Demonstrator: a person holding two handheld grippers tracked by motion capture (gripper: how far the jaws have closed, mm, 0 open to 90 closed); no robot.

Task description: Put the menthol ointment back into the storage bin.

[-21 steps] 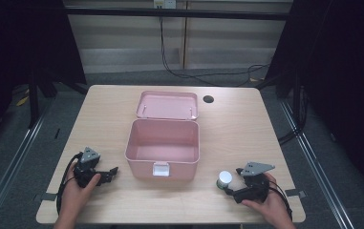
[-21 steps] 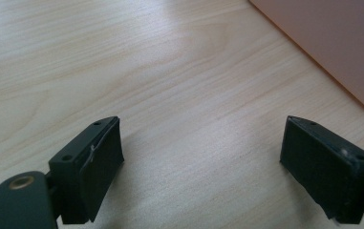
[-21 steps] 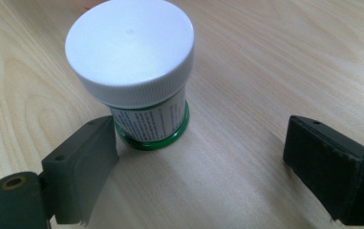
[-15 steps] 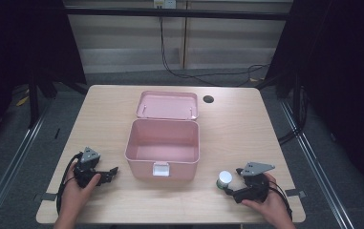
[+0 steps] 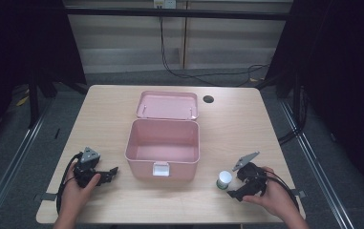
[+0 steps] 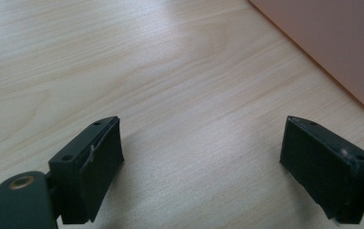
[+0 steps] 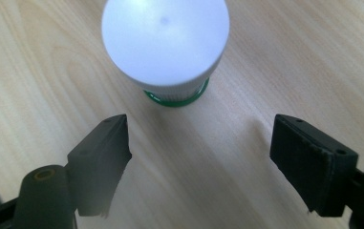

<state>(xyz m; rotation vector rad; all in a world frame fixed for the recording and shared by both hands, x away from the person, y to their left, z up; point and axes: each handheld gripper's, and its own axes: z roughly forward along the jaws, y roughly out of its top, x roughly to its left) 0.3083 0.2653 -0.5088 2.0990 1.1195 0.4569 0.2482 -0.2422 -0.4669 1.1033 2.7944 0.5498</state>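
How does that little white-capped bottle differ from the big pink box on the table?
The white-capped bottle is small and round, with a green band under its cap; the pink box is far bigger and rectangular. The bottle is capped, while the box stands open with its lid laid back. The bottle sits just ahead of the right gripper, whose jaws are open; the box sits mid-table. Both stand upright on the wooden table.
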